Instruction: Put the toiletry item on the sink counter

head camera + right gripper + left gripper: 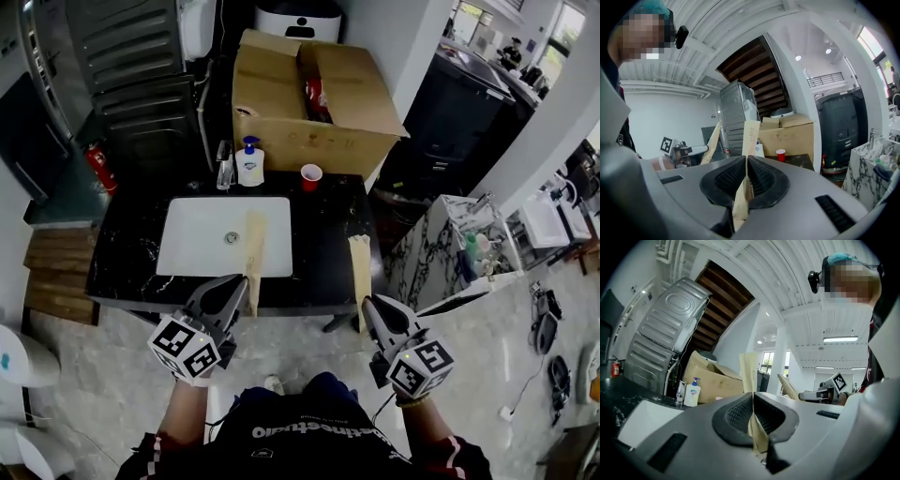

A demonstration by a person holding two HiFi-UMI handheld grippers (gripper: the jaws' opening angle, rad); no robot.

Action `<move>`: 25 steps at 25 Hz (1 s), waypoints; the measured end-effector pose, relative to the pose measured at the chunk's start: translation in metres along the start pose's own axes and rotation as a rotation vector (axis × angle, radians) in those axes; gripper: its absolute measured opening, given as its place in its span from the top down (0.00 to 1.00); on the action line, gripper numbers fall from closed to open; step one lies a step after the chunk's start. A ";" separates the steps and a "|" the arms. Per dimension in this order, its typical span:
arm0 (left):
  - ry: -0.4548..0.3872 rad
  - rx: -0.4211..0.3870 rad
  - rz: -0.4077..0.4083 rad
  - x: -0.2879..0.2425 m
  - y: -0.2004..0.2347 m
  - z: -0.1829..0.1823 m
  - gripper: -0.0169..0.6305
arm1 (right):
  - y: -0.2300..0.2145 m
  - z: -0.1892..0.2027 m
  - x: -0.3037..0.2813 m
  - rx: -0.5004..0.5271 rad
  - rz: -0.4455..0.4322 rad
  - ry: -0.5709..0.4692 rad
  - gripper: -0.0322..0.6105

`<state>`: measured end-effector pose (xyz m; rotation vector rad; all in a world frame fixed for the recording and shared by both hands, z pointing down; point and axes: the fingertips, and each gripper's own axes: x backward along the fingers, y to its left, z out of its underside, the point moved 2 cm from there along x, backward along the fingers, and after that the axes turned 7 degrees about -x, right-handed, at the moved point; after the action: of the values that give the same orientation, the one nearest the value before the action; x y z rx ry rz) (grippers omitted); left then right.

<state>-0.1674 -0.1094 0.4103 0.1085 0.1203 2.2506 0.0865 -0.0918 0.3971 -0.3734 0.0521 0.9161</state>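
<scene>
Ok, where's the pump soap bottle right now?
In the head view the pump soap bottle stands at the back of the black counter, behind the white sink, just right of the faucet and left of the red cup.

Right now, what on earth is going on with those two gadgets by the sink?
A person stands at a black sink counter with a hand-held clamp in each hand. The left gripper is shut on a flat tan paper packet, and the right gripper is shut on a second packet. Both are held up in the air, not yet set down. A soap bottle and a red cup stand at the counter's back.
</scene>
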 end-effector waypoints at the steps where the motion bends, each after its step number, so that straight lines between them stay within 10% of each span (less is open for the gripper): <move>1: 0.010 0.010 -0.004 -0.008 0.003 0.003 0.94 | -0.007 -0.002 -0.004 -0.005 0.007 0.004 0.87; 25: 0.088 0.027 -0.120 -0.185 0.044 0.030 0.94 | -0.158 -0.030 -0.148 -0.095 -0.076 0.079 0.88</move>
<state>-0.0812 -0.2787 0.4383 0.0162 0.1998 2.1346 0.1234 -0.3018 0.4457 -0.4965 0.0663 0.8306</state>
